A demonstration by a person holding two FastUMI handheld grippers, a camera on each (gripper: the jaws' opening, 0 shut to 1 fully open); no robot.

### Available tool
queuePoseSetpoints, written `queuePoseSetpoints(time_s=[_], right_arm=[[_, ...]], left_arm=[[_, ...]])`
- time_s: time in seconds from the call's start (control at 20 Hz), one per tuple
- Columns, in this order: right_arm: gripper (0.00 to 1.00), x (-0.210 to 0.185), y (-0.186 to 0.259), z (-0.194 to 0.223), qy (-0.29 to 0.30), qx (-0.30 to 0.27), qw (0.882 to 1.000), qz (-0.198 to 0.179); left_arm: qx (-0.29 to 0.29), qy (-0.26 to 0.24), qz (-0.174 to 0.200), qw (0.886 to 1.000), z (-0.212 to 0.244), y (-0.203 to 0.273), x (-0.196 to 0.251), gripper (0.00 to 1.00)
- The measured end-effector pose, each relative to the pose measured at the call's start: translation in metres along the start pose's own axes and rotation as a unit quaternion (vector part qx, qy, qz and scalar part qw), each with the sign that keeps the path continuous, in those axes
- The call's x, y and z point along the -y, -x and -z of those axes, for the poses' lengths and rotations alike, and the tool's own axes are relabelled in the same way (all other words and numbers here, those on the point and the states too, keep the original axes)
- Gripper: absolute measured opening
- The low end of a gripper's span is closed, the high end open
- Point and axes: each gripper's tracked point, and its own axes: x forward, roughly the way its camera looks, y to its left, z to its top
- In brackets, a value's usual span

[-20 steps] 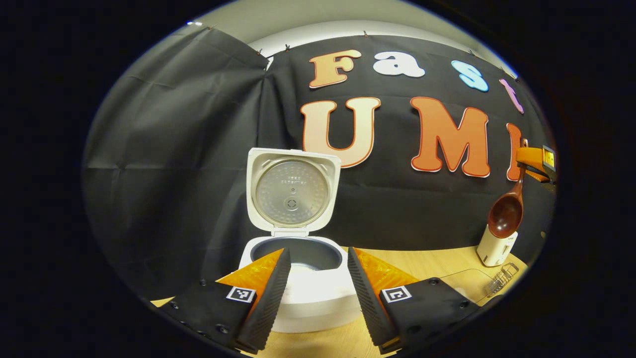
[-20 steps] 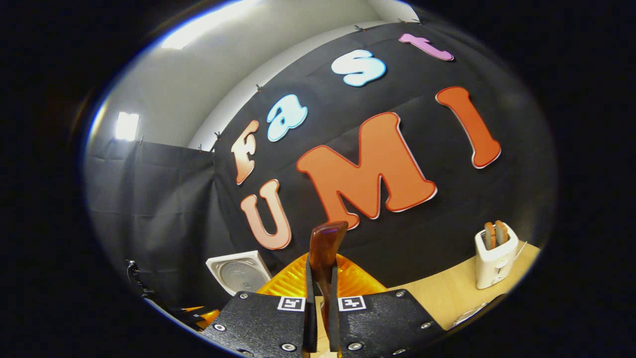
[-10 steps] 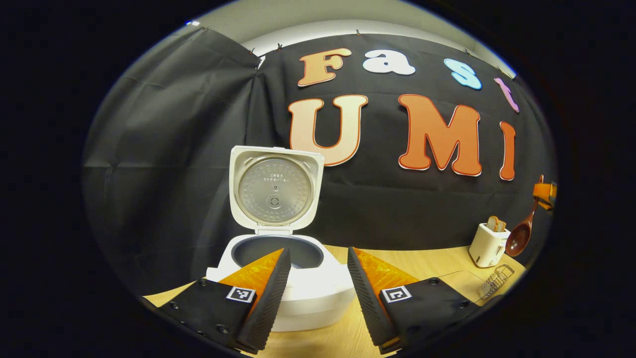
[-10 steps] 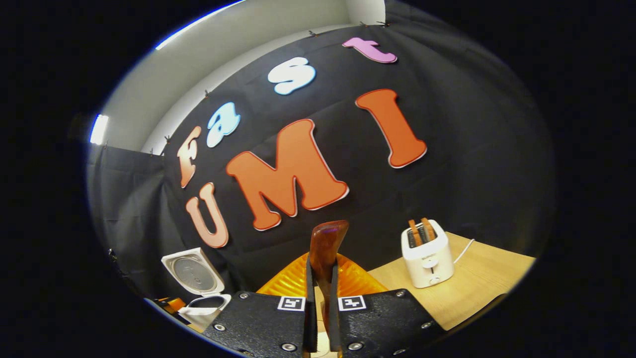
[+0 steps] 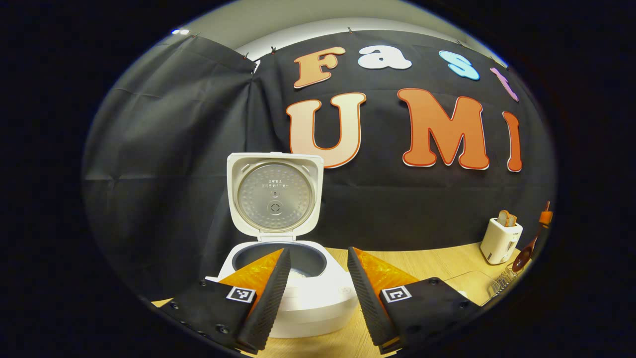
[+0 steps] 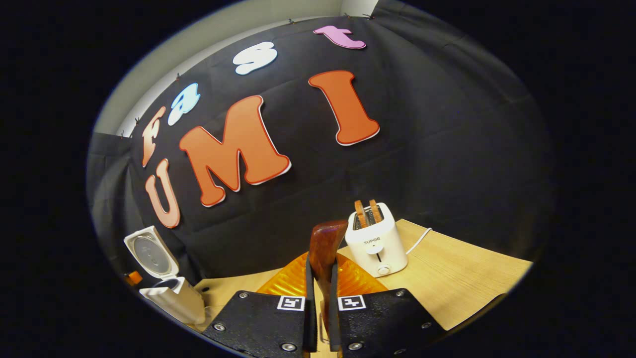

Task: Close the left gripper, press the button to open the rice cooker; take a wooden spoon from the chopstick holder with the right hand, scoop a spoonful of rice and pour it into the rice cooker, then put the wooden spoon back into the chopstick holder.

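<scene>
Right tool [image 6: 318,278] clamps wooden spoon [image 6: 325,243]; rice cooker [image 5: 293,293] lid open.

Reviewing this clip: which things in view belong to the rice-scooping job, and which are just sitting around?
Part of the job:
- rice cooker, lid up, some rice in the pot
- wooden spoon, clamped in the right gripper
- left gripper, open, in front of the cooker

Just lying about:
- toaster with two slices
- wire rack on the table

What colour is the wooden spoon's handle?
Reddish brown, glossy; the wooden spoon's handle shows best in the right gripper view.
</scene>
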Motion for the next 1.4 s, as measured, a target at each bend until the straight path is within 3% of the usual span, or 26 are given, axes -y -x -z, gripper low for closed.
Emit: queuePoseSetpoints(time_s=[0.15,0.35,0.5,0.6,0.7,0.85,1.15,1.2,1.25,1.3,1.4], right_arm=[[0.10,0.002,-0.006,0.020,-0.034,-0.030,0.999,-0.009],[0.10,0.012,-0.015,0.036,-0.071,-0.044,0.997,0.002],[0.11,0.019,-0.014,0.037,-0.100,-0.044,0.994,0.007],[0.11,0.026,-0.014,0.038,-0.122,-0.047,0.991,0.013],[0.11,0.031,-0.013,0.040,-0.120,-0.037,0.992,0.017],[0.12,0.028,-0.016,0.058,-0.091,-0.055,0.994,0.018],[0.18,0.023,-0.012,0.062,-0.078,-0.083,0.993,0.007],[0.31,0.026,-0.007,0.059,-0.072,-0.085,0.994,0.010],[0.37,0.029,-0.004,0.054,-0.064,-0.083,0.994,0.016],[0.53,0.035,-0.002,0.049,-0.055,-0.083,0.995,0.025],[0.69,0.041,0.006,0.034,-0.041,-0.075,0.996,0.037]], left_arm=[[0.008,0.002,-0.006,1.000,-0.022,-0.017,-0.004,0.77],[0.018,0.029,0.023,0.999,-0.063,-0.046,0.002,0.77],[0.043,0.007,0.010,0.999,-0.108,-0.065,-0.012,0.76],[0.082,-0.010,-0.018,0.996,-0.149,-0.072,-0.021,0.76],[0.131,-0.031,-0.045,0.990,-0.193,-0.078,-0.028,0.77],[0.156,-0.060,-0.066,0.984,-0.231,-0.091,-0.019,0.76],[0.156,-0.081,-0.092,0.980,-0.270,-0.135,-0.024,0.78],[0.156,-0.086,-0.096,0.979,-0.276,-0.143,-0.027,0.79],[0.158,-0.092,-0.108,0.977,-0.281,-0.150,-0.034,0.80],[0.156,-0.094,-0.109,0.977,-0.286,-0.161,-0.039,0.81],[0.147,-0.093,-0.119,0.977,-0.287,-0.183,-0.053,0.75]])
